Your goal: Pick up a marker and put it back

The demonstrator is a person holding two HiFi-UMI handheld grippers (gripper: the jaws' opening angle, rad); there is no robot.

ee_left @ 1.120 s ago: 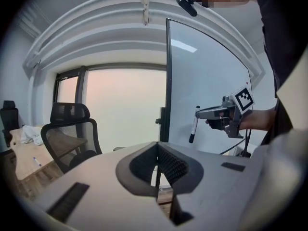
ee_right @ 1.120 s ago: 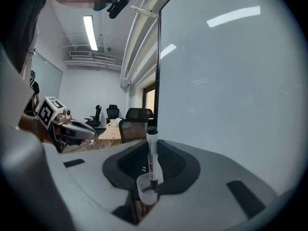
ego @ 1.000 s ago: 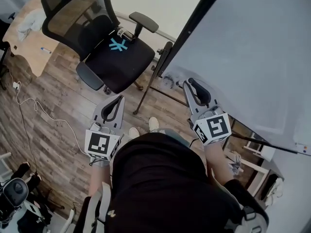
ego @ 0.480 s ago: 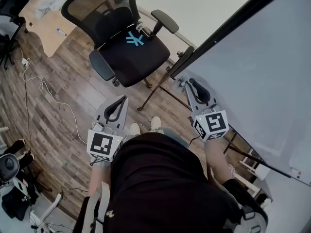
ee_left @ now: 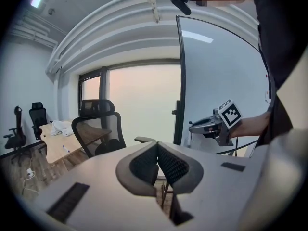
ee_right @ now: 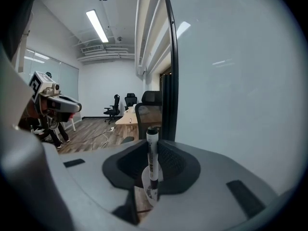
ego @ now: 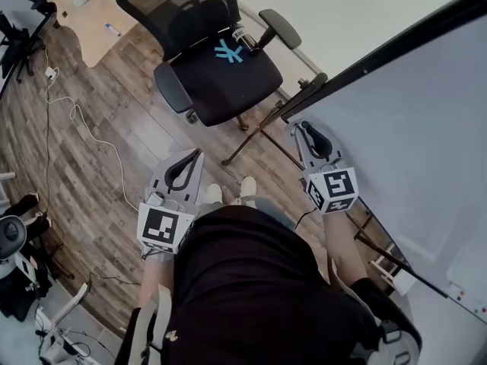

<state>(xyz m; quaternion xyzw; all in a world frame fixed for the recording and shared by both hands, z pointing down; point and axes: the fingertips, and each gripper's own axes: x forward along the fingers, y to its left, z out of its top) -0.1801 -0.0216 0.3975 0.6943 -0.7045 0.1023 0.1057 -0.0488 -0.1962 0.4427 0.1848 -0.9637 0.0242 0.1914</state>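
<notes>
A white marker with a black cap point(ee_right: 152, 161) stands upright between the pads of my right gripper point(ee_right: 153, 150), which is shut on it. In the head view the right gripper point(ego: 301, 130) is held close to the left edge of the whiteboard point(ego: 426, 120); the marker itself does not show there. My left gripper point(ego: 195, 157) hangs at waist height over the wooden floor. Its pads point(ee_left: 166, 160) meet at the tip, with nothing between them. The right gripper point(ee_left: 195, 127) also shows in the left gripper view, in front of the whiteboard point(ee_left: 216, 76).
A black office chair point(ego: 221, 63) stands ahead on the wooden floor, and beyond it a light wooden desk point(ego: 87, 17). The whiteboard's stand legs point(ego: 255, 135) reach out near my feet. A white cable point(ego: 84, 128) trails over the floor at the left.
The head view has swung, so the chair and desk now sit further right and higher in it. Both grippers keep nearly the same place in front of the body.
</notes>
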